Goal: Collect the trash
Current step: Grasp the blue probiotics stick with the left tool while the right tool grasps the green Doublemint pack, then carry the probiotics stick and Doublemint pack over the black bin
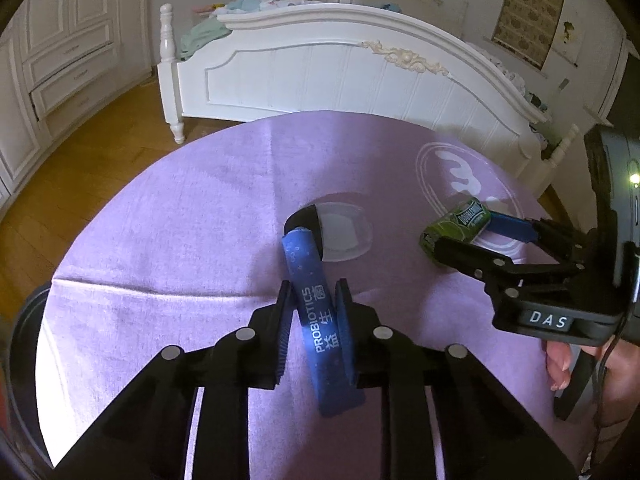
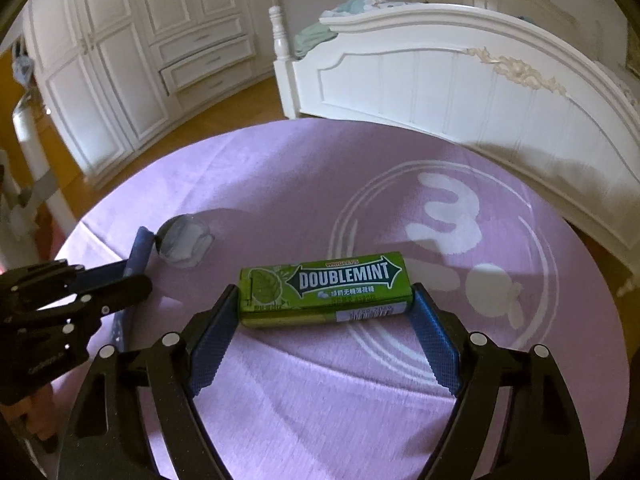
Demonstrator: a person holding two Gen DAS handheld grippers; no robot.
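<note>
My left gripper [image 1: 314, 294] is shut on a blue Probiotics sachet [image 1: 316, 320], held above the round purple table [image 1: 180, 220]. The sachet's far end reaches a clear glass dish [image 1: 344, 232]. My right gripper [image 2: 324, 292] is shut on a green Doublemint gum box [image 2: 324, 288], gripped by its two ends just above the cloth. In the left wrist view the right gripper [image 1: 460, 236] and the gum box [image 1: 456, 224] are at the right. In the right wrist view the left gripper [image 2: 132, 276], the sachet [image 2: 140, 252] and the dish [image 2: 184, 244] are at the left.
A white bed footboard [image 1: 340, 76] stands just beyond the table's far edge. White wardrobes with drawers [image 2: 132, 52] line the left wall. The floor around the table [image 1: 100, 140] is wood. A white printed logo [image 2: 444, 216] marks the cloth.
</note>
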